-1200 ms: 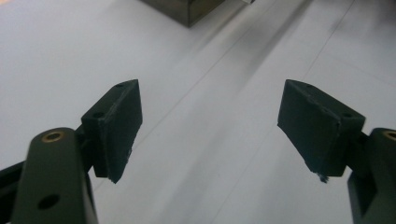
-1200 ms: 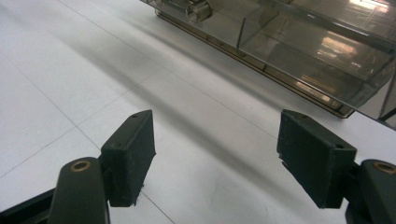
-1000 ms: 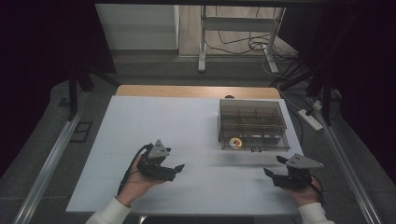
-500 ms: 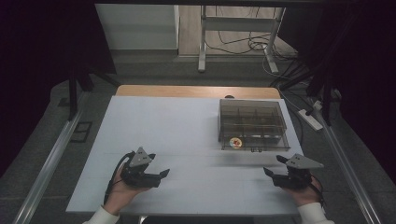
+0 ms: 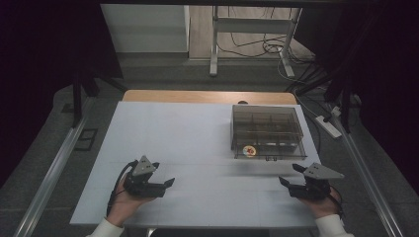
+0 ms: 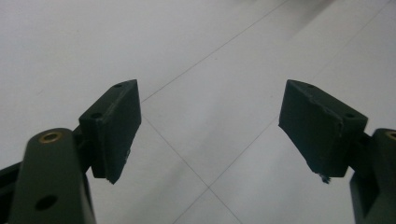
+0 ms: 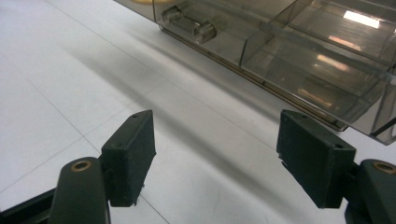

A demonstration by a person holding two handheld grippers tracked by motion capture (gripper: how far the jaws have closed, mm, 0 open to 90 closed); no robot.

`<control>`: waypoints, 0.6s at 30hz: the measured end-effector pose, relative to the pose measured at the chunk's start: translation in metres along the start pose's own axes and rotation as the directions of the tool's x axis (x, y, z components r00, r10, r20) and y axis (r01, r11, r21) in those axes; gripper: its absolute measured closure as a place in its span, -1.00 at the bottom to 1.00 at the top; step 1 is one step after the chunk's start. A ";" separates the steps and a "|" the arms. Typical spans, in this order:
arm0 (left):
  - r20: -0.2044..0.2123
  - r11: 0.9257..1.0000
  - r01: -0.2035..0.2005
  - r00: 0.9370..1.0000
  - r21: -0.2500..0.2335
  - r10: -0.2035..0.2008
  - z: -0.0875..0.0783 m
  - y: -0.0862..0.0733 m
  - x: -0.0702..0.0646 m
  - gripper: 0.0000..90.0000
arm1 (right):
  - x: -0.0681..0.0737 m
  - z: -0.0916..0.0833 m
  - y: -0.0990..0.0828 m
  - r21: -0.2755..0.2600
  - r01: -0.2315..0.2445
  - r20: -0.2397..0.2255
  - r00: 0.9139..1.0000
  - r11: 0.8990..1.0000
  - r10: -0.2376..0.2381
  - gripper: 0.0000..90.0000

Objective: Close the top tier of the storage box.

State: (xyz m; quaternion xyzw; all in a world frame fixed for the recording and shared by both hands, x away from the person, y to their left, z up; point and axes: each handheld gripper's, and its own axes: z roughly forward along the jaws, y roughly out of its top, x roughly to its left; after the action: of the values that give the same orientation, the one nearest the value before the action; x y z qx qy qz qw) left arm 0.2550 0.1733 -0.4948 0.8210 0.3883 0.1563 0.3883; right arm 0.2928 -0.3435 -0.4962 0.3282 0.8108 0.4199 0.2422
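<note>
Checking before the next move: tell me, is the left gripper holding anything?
No. The left gripper has its jaws wide apart with bare white table between them.

We count two hand-held grippers — the left gripper (image 5: 170, 182) and the right gripper (image 5: 289, 175) — each with two black jaws, so four jaws in all, and each topped by one grey three-cornered plate. On the one white table (image 5: 188, 133) we see one clear compartment box (image 5: 267, 132), its inside split by dividers into several cells whose exact number we cannot make out, with one small round orange-and-red thing (image 5: 249, 150) in its near left corner and one latch on its front wall. Two hands come in from below — one per gripper.
</note>
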 end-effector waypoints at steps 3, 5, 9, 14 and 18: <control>0.004 1.000 0.000 1.000 0.006 0.000 0.001 -0.001 0.001 -0.52 | 0.000 -0.001 0.001 -0.014 -0.007 -0.015 1.000 1.000 0.007 -0.34; 0.003 1.000 -0.002 1.000 0.008 0.002 0.001 -0.002 0.001 -0.52 | 0.000 -0.002 0.003 -0.026 -0.010 -0.030 1.000 1.000 0.009 -0.24; 0.004 1.000 0.000 1.000 0.009 0.000 0.002 -0.002 0.001 -0.52 | 0.003 -0.006 0.007 -0.046 0.013 -0.065 0.998 0.999 -0.016 0.26; 0.004 1.000 0.003 1.000 0.010 -0.003 0.002 -0.003 0.002 -0.52 | 0.008 -0.009 0.015 -0.082 0.030 -0.112 0.993 0.996 -0.039 0.94; 0.005 1.000 0.004 1.000 0.014 -0.004 0.003 -0.004 0.002 -0.52 | 0.011 -0.008 0.022 -0.076 0.015 -0.062 0.998 0.997 -0.020 0.98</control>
State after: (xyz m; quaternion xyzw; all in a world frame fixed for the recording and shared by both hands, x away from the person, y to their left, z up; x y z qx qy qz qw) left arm 0.2560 0.1742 -0.4997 0.8233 0.3901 0.1506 0.3839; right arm 0.2873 -0.3305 -0.4745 0.2986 0.8043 0.4581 0.2326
